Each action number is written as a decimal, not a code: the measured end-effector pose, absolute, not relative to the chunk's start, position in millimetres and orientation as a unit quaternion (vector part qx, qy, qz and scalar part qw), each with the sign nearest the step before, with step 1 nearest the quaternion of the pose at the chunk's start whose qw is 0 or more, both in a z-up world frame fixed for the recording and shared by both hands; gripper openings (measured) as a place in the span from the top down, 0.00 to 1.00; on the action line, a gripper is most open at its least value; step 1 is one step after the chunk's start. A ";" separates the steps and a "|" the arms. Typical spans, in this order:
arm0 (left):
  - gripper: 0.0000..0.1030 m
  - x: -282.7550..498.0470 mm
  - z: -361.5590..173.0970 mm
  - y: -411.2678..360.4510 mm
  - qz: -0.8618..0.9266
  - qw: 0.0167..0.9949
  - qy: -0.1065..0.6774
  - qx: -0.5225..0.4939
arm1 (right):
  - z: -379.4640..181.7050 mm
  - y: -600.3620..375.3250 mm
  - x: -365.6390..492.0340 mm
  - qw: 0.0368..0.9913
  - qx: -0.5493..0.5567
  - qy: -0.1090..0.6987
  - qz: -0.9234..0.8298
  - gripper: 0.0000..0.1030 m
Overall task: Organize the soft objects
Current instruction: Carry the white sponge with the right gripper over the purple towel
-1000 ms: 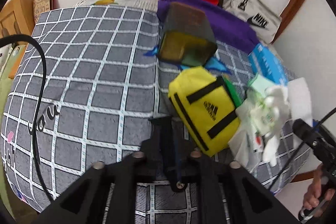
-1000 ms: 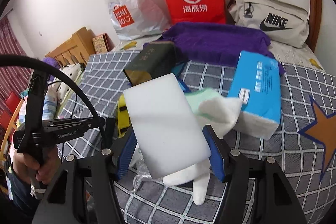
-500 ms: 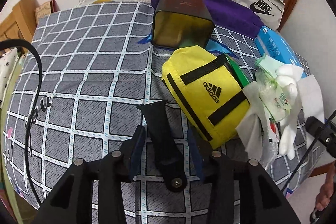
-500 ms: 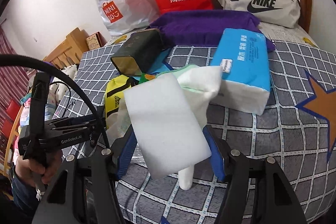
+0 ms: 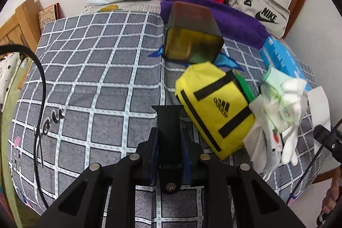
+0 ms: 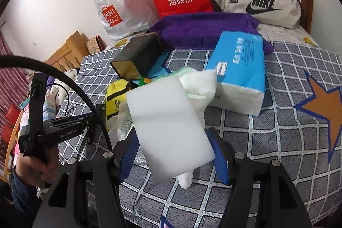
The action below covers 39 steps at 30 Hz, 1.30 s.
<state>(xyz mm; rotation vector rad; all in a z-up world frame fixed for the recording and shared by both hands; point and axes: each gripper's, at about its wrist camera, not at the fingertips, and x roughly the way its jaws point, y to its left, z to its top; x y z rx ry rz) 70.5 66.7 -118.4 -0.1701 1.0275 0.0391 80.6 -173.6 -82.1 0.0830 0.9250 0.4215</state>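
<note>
Closing left fingers (image 5: 154, 142) grip a black strap (image 5: 168, 121) beside the yellow pouch (image 5: 213, 108).

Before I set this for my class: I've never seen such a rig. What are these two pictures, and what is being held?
A person grips hand-held tongs in each hand, and a wide-angle camera on each looks along its fingers. One picture comes from the left tongs, whose jaws have just been closing on a black strap. The other comes from the right tongs, clamped on a white foam block. Below is a bed's grey checked cover with a yellow pouch, white gloves and a blue tissue pack.
</note>
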 end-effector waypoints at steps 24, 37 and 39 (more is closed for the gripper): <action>0.81 136.0 -46.4 90.3 0.000 0.895 0.436 -0.096 | -31.0 -169.1 139.1 0.892 0.013 0.406 0.199 0.40; 0.81 222.7 -19.7 106.2 -0.009 0.907 0.412 -0.091 | -13.9 -187.3 235.7 0.905 -0.011 0.394 0.159 0.40; 0.81 238.7 -20.0 106.5 -0.015 0.907 0.412 -0.092 | -16.3 -190.1 253.7 0.906 -0.010 0.396 0.152 0.40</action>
